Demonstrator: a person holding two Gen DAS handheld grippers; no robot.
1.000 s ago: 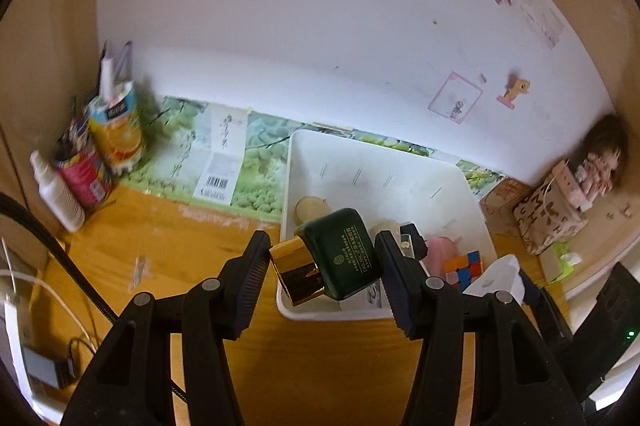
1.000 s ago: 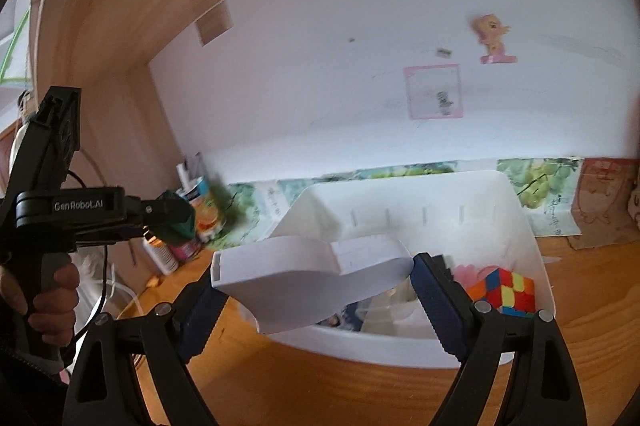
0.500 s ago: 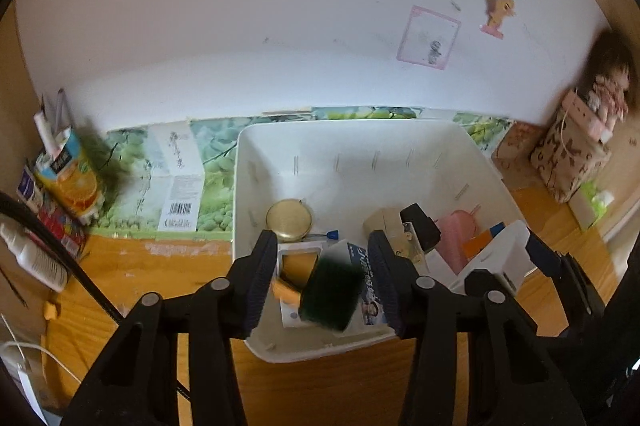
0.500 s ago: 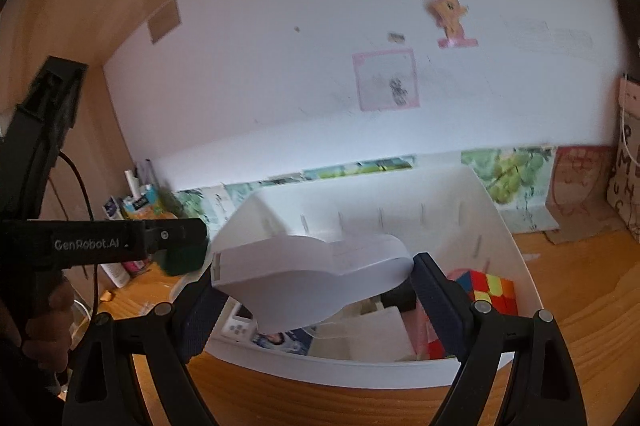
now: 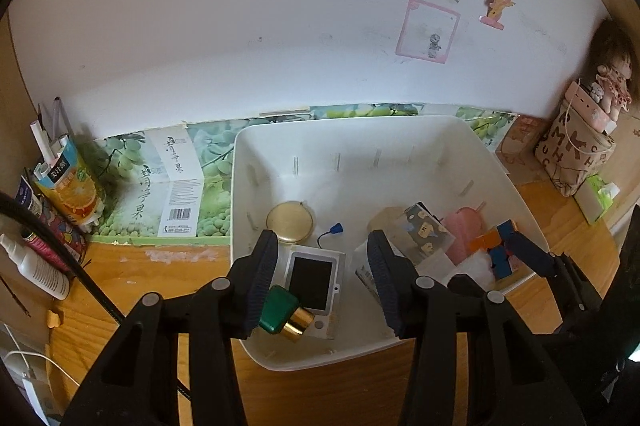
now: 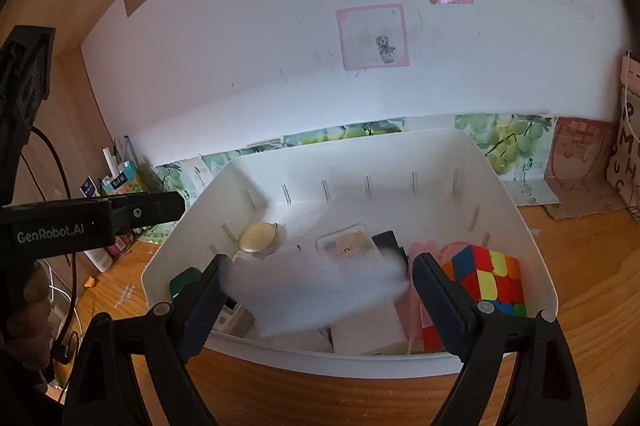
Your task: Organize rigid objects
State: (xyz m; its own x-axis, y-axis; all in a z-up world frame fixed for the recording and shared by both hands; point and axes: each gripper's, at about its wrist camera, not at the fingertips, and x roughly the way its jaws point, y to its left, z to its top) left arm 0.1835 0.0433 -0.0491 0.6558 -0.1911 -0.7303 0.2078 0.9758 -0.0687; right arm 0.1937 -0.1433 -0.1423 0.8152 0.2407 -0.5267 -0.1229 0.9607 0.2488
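1. Left claw (image 5: 322, 242): tilted down over the near left part of the white plastic bin (image 5: 500, 169). Jaws at a middling gap after just closing a little, pads pressing on nothing.
2. Dark green bottle with a gold cap (image 5: 280, 308): lying on its side inside the bin at the near left corner, just beside the claw's left finger (image 5: 260, 278) and not between the pads. Leans partly on a flat white-framed device with a dark screen (image 5: 312, 278).
3. Right claw (image 6: 322, 260): spread wide above the near edge of the same bin, jaws having just opened further.
4. White curved plastic piece (image 6: 316, 290): smeared with blur between the right claw's fingers and over the bin. Right end a little apart from the right pad; contact at the left pad cannot be told.
5. Also in the bin: a round gold compact (image 5: 290, 222) toward the far left, a clear phone case with cartoon print (image 6: 346, 244) near the middle, and a multicoloured puzzle cube (image 6: 484, 278) at the right.
6. Bin standing on the wooden counter (image 5: 160, 278), close to the white wall.
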